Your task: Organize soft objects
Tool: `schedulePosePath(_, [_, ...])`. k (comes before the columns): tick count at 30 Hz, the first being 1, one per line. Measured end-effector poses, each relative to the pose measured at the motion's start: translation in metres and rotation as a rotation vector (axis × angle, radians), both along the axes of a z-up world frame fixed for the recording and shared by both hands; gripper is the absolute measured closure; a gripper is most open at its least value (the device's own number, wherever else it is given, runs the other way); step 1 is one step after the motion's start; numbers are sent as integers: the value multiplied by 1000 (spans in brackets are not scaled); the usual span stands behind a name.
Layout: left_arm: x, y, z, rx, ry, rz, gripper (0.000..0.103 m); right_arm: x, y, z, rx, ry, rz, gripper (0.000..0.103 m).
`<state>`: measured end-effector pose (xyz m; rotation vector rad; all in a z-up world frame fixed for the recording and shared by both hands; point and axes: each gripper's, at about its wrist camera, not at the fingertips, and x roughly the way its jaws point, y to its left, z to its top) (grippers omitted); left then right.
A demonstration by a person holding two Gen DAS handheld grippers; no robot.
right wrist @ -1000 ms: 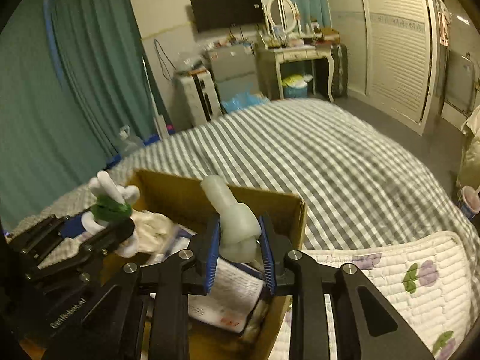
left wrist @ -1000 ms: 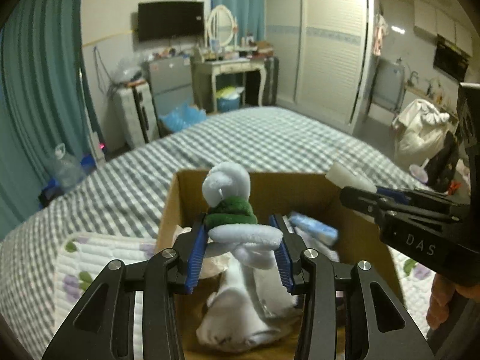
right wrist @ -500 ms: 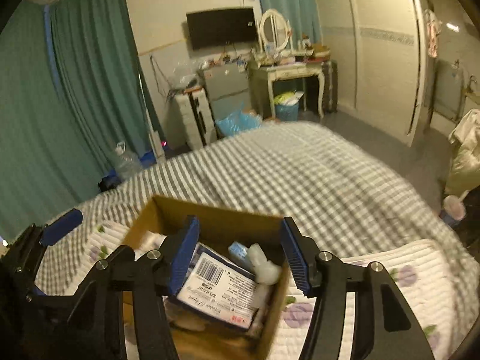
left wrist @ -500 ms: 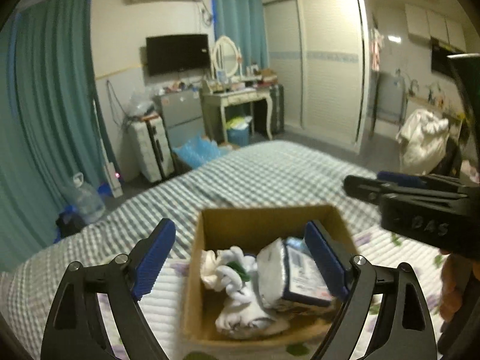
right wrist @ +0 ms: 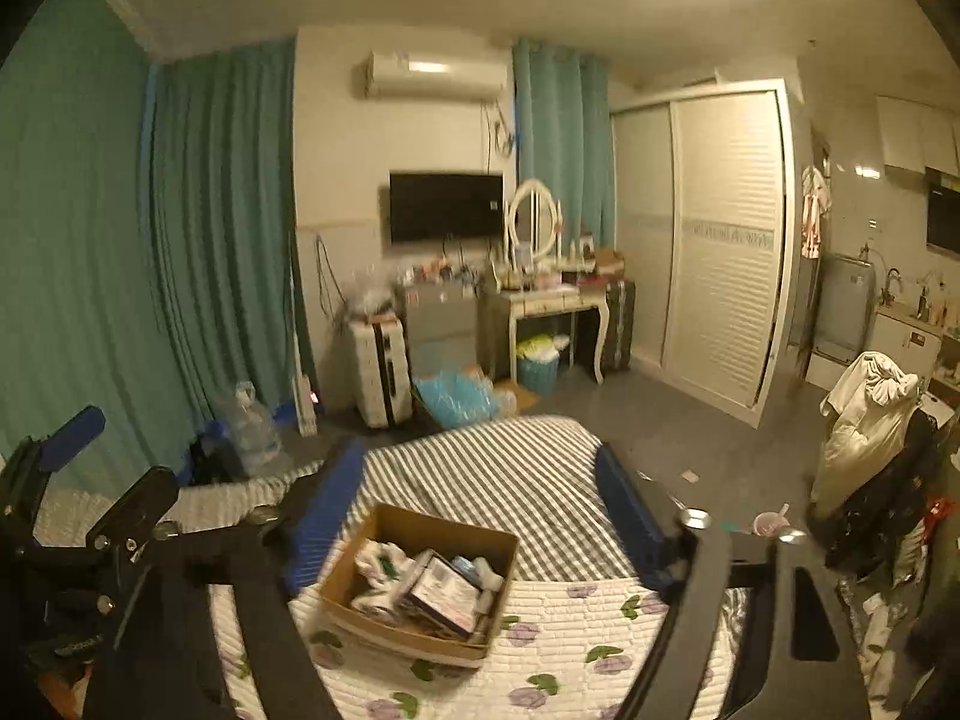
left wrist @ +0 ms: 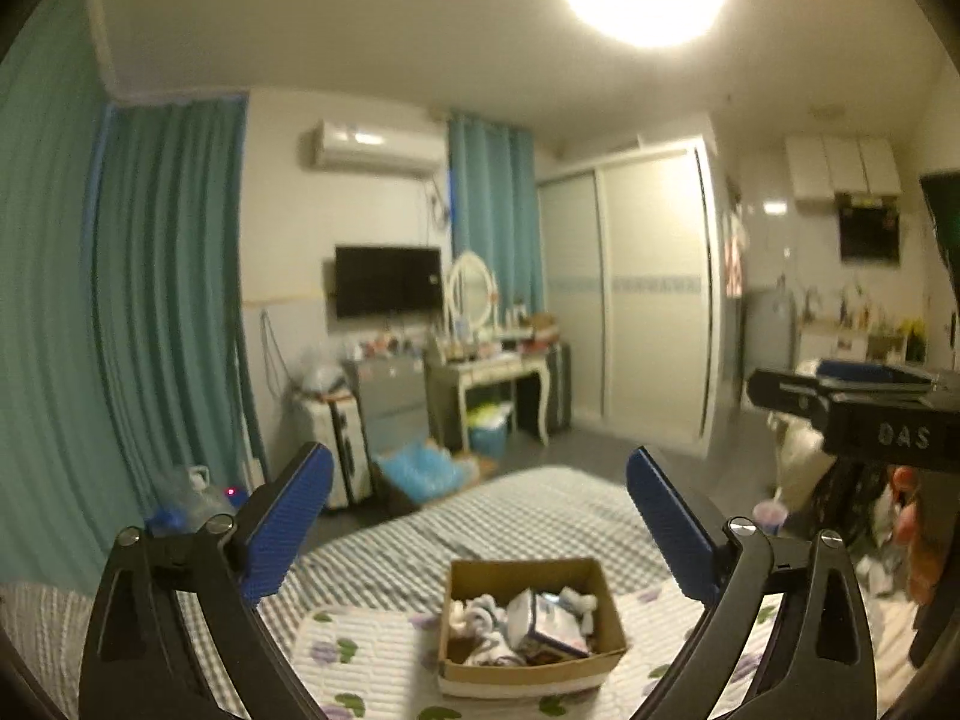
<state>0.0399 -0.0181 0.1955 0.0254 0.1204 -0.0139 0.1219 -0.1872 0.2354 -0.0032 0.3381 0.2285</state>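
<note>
Cardboard box (left wrist: 528,669) was seen in both wrist views, set on a quilted floral pad (left wrist: 372,648) laid over the striped bed (left wrist: 510,510), with soft white items (right wrist: 375,564) and a printed packet (right wrist: 441,594) lying inside it. One box, one pad and two tools were counted. From the left wrist view the left tool (left wrist: 480,531) was shown with its blue pads (left wrist: 288,528) spread wide and still opening, nothing between them, the box appearing well below and beyond the gap. The right tool (left wrist: 840,387) was caught there only from the side at the right edge, with part of a hand (left wrist: 915,540) beneath it. The right wrist view gave what the other did not: the right tool's (right wrist: 480,525) own blue pads (right wrist: 630,522), likewise parting and bare of any object, and the left tool (right wrist: 90,480) seen at the far left. A chair heaped with clothes (right wrist: 864,432) by the bed's right side was shown plainly only there. The box's rim stood clear of both tools, and open bedding lay around the pad on the far side, toward the foot of the bed.
</note>
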Motion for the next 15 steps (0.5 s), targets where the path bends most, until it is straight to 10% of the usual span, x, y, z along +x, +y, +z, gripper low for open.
schedulePosePath(2, [-16,7,-1,-2,-18,6,3,-24,3,1,24,-29,7,0])
schedulePosePath(15, [-33,31,-100,39,33,44,3,-82,21,-121,50,-53,-19,0])
